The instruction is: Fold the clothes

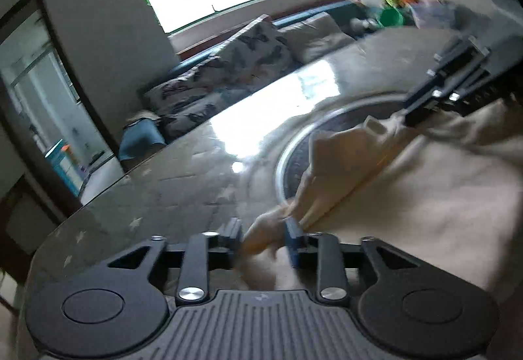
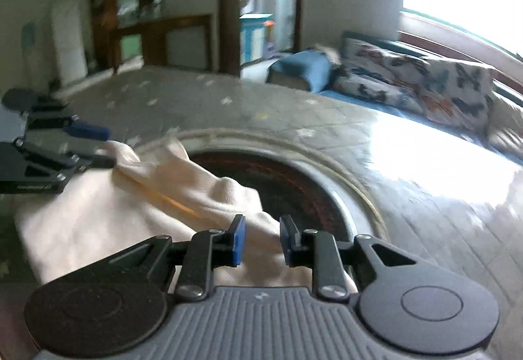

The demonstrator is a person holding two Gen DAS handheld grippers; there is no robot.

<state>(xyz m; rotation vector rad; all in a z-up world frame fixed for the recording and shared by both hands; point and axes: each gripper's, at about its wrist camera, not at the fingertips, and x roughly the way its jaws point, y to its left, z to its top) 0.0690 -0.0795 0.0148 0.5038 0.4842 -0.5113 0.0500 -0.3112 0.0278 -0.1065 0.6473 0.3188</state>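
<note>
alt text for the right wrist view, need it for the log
The right gripper holds its blue-padded fingers around one end of a cream garment on a glossy table with a round dark inset. At far left, the left gripper pinches the garment's other end. A butterfly-print cushion sits behind, by a bright window.

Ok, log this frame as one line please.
stage: mid-fold | left gripper: shut on cloth edge | right gripper: shut on cloth edge | cloth: cream, lifted along one edge over table
</note>
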